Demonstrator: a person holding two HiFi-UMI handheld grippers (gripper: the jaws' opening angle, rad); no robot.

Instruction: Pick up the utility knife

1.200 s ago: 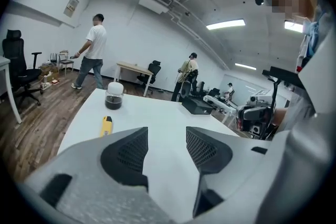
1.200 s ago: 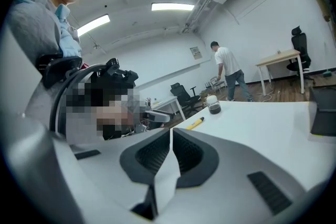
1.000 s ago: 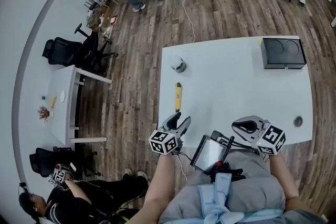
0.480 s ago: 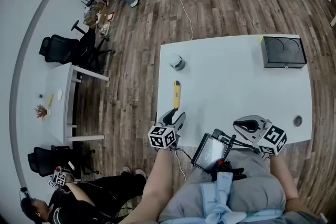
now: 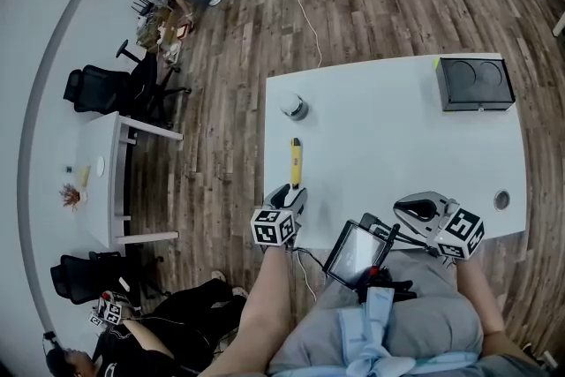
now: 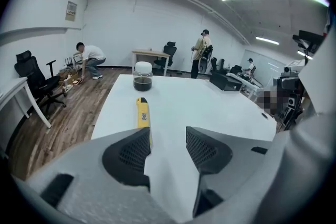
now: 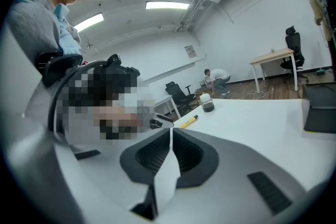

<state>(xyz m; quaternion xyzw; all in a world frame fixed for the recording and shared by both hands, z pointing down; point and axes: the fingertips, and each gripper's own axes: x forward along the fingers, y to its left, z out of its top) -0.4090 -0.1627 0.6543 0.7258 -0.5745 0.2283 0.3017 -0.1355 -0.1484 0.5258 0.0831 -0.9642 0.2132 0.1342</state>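
The yellow utility knife (image 5: 297, 162) lies lengthwise on the white table (image 5: 397, 137) near its left edge. In the left gripper view the utility knife (image 6: 143, 116) runs away from the jaws, its near end just ahead of the left jaw. My left gripper (image 5: 291, 194) is open just short of the knife's near end, holding nothing. My right gripper (image 5: 415, 209) rests shut at the table's near edge, holding nothing; from its own view the utility knife (image 7: 189, 121) shows far off to the left.
A small dark jar with a white lid (image 5: 295, 108) stands beyond the knife. A black box (image 5: 474, 83) sits at the table's far right corner. A tablet (image 5: 353, 253) hangs at my waist. Chairs and another desk (image 5: 110, 168) stand to the left; people are about the room.
My left gripper has moved forward and slightly left over the table edge, closing in on the knife's near end. The right gripper has stayed put.
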